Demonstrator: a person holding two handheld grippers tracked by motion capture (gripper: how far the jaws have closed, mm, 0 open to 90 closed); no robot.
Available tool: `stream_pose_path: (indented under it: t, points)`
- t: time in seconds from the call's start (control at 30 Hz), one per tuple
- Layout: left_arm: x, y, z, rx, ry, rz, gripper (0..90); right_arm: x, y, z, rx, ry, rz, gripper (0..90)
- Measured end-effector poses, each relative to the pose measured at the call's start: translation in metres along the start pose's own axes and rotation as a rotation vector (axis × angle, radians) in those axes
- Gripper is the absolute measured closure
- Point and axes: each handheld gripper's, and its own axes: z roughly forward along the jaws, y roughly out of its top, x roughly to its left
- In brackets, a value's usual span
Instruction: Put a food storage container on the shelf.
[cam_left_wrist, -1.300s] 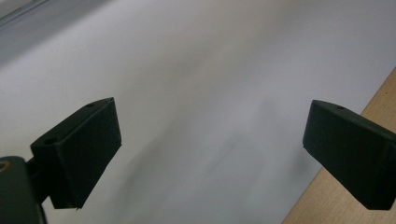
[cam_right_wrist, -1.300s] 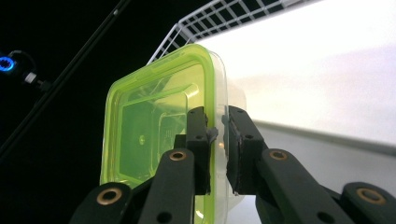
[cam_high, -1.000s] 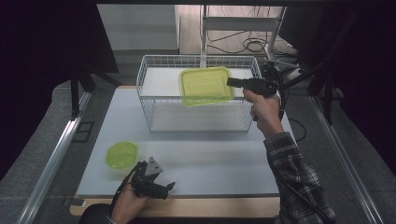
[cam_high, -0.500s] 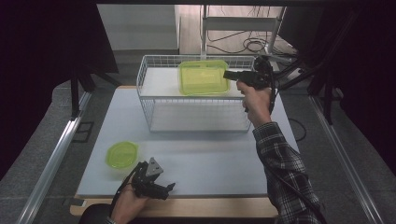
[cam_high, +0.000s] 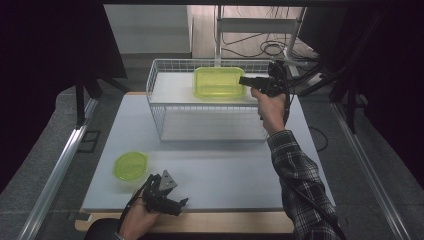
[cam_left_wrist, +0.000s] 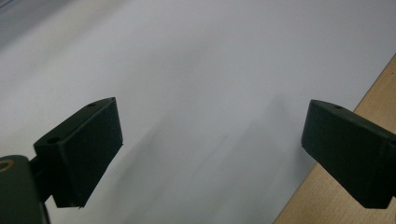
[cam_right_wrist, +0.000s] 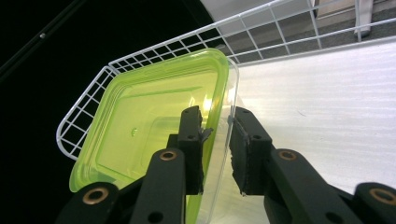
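Observation:
A translucent green rectangular container (cam_high: 219, 82) lies inside the white wire basket (cam_high: 159, 97), at its back right. My right gripper (cam_high: 245, 81) reaches in from the right at the container's right rim. In the right gripper view the jaws of my right gripper (cam_right_wrist: 217, 121) straddle the rim of the container (cam_right_wrist: 149, 121) with a small gap on each side; they have just been opening. Near the table's front edge my left gripper (cam_high: 177, 204) rests low and open. In the left gripper view nothing lies between the jaws of my left gripper (cam_left_wrist: 212, 121).
A round green lid (cam_high: 130, 165) lies on the white table (cam_high: 225, 165) at the front left, just beyond the left gripper. A wooden strip (cam_left_wrist: 373, 93) borders the table's front edge. Cables and a metal stand lie behind the basket.
The container went from tilted above the basket's right side to lying level inside it, a little farther left. The right gripper followed it in. The left gripper stayed put.

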Motion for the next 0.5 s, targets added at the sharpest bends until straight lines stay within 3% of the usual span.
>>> stream_pose_path:
  t: [0.07, 0.23, 0.27, 0.3, 0.37, 0.5]
  points:
    - [-0.0007, 0.0001, 0.0004, 0.001, 0.001, 0.003, 5.2, 0.0004, 0.001, 0.0022, 0.004, -0.037, -0.024, 70.2]
    - [-0.0012, 0.0001, 0.0004, 0.0, 0.003, 0.01, 5.1, 0.0, 0.0014, 0.0067, 0.01, -0.052, -0.047, 66.4]
    - [-0.0017, 0.0002, 0.0004, 0.002, 0.001, 0.015, 5.1, -0.0004, 0.0012, 0.0081, 0.007, -0.062, -0.058, 60.9]
    - [-0.0017, 0.0002, 0.0004, 0.002, 0.001, 0.015, 5.0, -0.0004, 0.0012, 0.0081, 0.007, -0.062, -0.058, 60.9]
    - [-0.0027, 0.0002, 0.0012, 0.004, 0.005, 0.022, 5.0, 0.0006, 0.0027, 0.0092, 0.009, -0.1, -0.098, 52.3]
    - [-0.003, 0.0002, 0.0008, 0.001, 0.007, 0.026, 4.8, 0.0012, 0.0039, 0.0087, 0.011, -0.112, -0.111, 45.9]
